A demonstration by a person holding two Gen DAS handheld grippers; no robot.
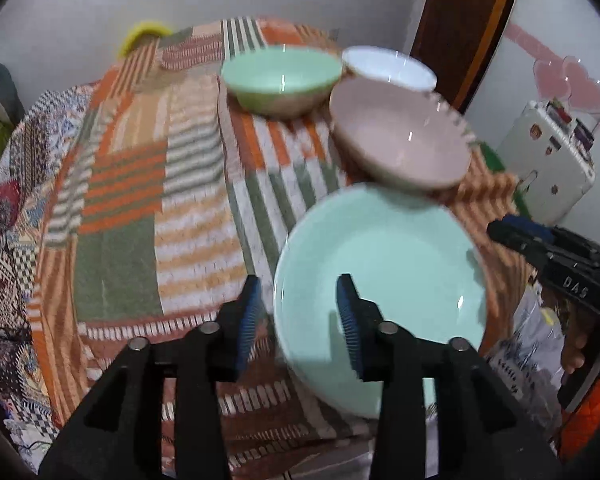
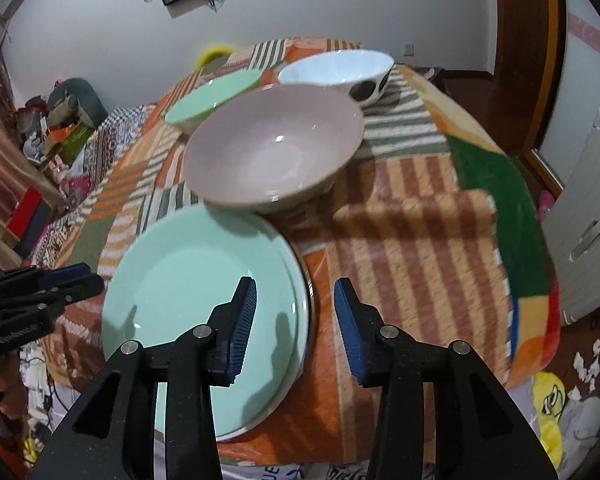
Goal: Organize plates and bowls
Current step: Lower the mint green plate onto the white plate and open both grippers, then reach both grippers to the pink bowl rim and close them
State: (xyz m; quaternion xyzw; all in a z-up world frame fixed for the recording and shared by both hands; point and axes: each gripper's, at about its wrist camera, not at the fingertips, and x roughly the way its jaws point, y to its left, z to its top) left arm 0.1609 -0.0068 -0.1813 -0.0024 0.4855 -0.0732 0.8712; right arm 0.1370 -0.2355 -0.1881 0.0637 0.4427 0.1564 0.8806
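Left wrist view: the left gripper (image 1: 298, 320) hangs above the near edge of the patchwork-covered table (image 1: 140, 184), tilted steeply downward, its jaws released with nothing between them. One blue pad sits over the cloth, the other over the rim of the mint plate (image 1: 384, 276), and neither seems to press on it. That plate lies at the near right corner. Just behind it stands the pink bowl (image 1: 400, 136), then the green bowl (image 1: 282, 78) and the white bowl (image 1: 388, 66) toward the far edge. The right gripper (image 1: 512, 236) shows at the picture's right side, beside the plate.

Right wrist view: the right gripper (image 2: 294, 320) also points down at a slant, jaws apart and empty, straddling the plate's right rim without touching it. Here the mint plate (image 2: 196, 276) seems to rest on another plate, a second rim showing beneath it. The pink bowl (image 2: 274, 144) touches or overlaps its far rim; the green bowl (image 2: 212, 96) and the white bowl (image 2: 340, 68) stand farther back. The left gripper (image 2: 80, 276) sits off the plate's left side.

The plates look stacked, so the bowls probably come next. To do that well, take one bowl by its rim wall with a firm pinch, lift it clear of the plate rim, and nest it squarely.
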